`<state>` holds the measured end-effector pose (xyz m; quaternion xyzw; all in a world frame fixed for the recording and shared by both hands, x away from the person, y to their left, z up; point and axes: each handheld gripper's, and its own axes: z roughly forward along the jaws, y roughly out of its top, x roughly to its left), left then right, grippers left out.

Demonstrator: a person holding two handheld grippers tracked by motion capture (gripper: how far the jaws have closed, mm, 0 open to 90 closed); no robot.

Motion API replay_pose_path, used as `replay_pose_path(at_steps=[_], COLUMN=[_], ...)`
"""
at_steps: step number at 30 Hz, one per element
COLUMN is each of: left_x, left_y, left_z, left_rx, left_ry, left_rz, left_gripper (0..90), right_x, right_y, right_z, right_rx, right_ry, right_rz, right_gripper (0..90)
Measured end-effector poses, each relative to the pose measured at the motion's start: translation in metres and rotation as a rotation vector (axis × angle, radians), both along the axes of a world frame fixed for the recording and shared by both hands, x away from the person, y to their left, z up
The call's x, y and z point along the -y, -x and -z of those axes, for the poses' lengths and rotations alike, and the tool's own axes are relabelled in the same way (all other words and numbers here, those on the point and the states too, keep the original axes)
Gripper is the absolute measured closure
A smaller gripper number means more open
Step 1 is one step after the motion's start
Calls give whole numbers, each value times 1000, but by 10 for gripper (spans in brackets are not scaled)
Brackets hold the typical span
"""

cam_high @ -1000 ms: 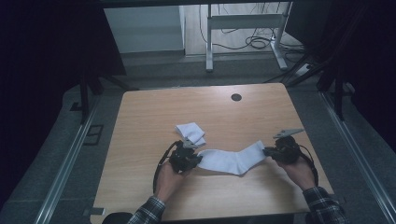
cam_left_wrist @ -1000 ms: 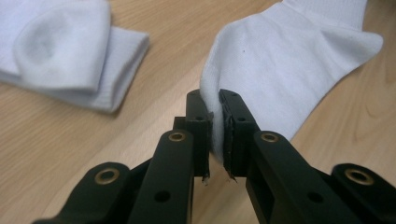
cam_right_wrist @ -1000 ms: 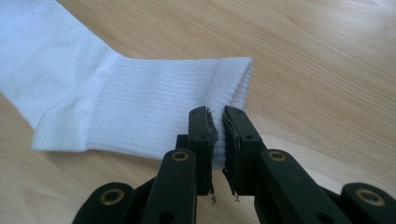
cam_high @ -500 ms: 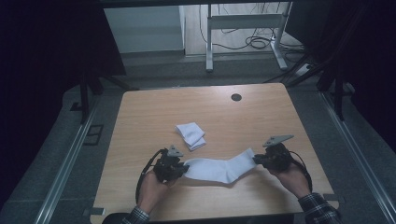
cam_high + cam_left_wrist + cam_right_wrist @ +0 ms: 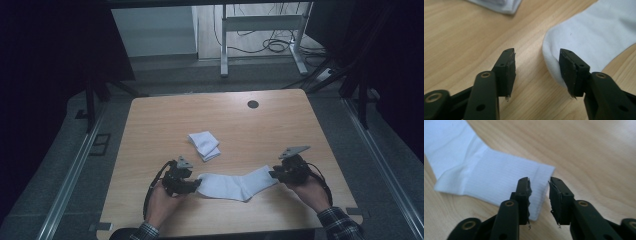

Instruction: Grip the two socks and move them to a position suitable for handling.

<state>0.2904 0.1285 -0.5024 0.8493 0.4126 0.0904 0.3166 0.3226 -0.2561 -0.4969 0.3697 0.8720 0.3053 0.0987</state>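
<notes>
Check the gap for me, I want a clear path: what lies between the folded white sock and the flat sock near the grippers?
Only bare wooden table separates the folded white sock from the flat sock, as the high view shows.

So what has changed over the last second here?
Both hands drew the flat white sock nearer the table's front edge, then let go: the left tongs and right tongs have just been opening, sock edges lying loose between them. The folded white sock stayed put.
</notes>
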Motion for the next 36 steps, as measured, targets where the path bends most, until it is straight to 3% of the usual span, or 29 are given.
replay_pose_path(at_steps=[1,3,7,14,28,36], left_x=[-1,-3,-6,-5,6,22], left_y=[0,-1,-5,-19,-56,-91], left_z=[-1,-2,-5,-10,-15,-11], left_rx=[3,13,49,116,139,153], left_ry=[6,5,-5,-11,-13,-18], left_rz=[-5,-12,-17,-25,-43,-59], left_gripper=[421,401,371,379,552,656], right_x=[2,5,10,16,32,32], right_y=[0,-2,-5,-11,-23,-24], right_z=[-2,-3,-2,3,15,18], right_rx=[12,33,69,71,38,23], right_ry=[-9,-16,13,32,22,38], right_rz=[12,24,34,51,137,129], right_gripper=[647,604,529,475,440,412])
